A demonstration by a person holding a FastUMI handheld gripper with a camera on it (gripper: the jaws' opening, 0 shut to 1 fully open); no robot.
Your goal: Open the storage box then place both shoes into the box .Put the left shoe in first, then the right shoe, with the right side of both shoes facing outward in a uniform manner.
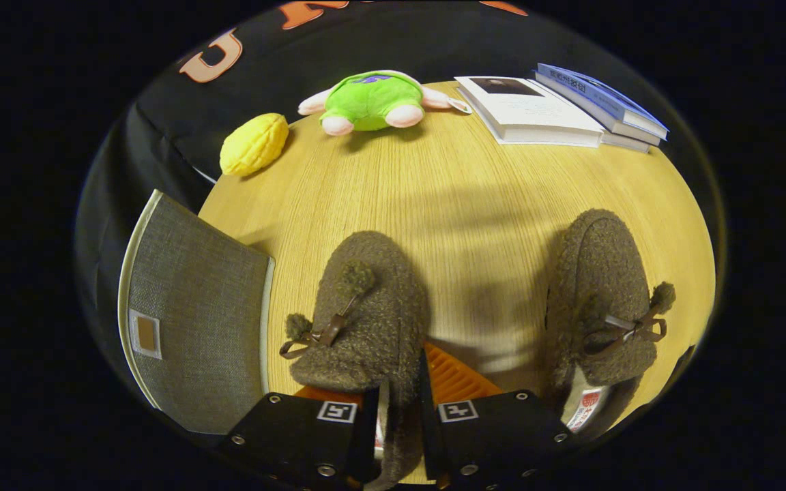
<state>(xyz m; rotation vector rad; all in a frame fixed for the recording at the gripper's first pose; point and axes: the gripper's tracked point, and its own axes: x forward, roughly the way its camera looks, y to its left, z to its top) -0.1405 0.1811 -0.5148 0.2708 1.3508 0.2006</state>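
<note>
1. The tool (400, 416) has its two fingers drawn close together, pinching the heel rim of the left shoe (366, 320) from either side – a firm grip on the fuzzy collar, with a strip of that collar running down between the fingers.
2. That shoe is a slipper of dark brown, curly fleece with a rounded toe pointing away from the tool; a thin brown leather lace crosses its top and ends in two pompoms of the same fleece.
3. The right shoe (604, 293) matches it in fleece, lace and pompoms. It lies on the wooden counter (461, 198) well to the right of the held one, toe also pointing away, with a pale insole bearing a red mark showing at its heel opening.
4. The storage box (195, 320) stands just to the left of the held shoe – grey woven fabric with a pale trimmed edge and a small brown patch in a light frame near its lower corner.
5. Beyond the shoes, at the far side of the counter, lie a yellow corn-shaped toy (254, 144), a green and pink plush toy (370, 101) and a stack of books (563, 109).
</note>
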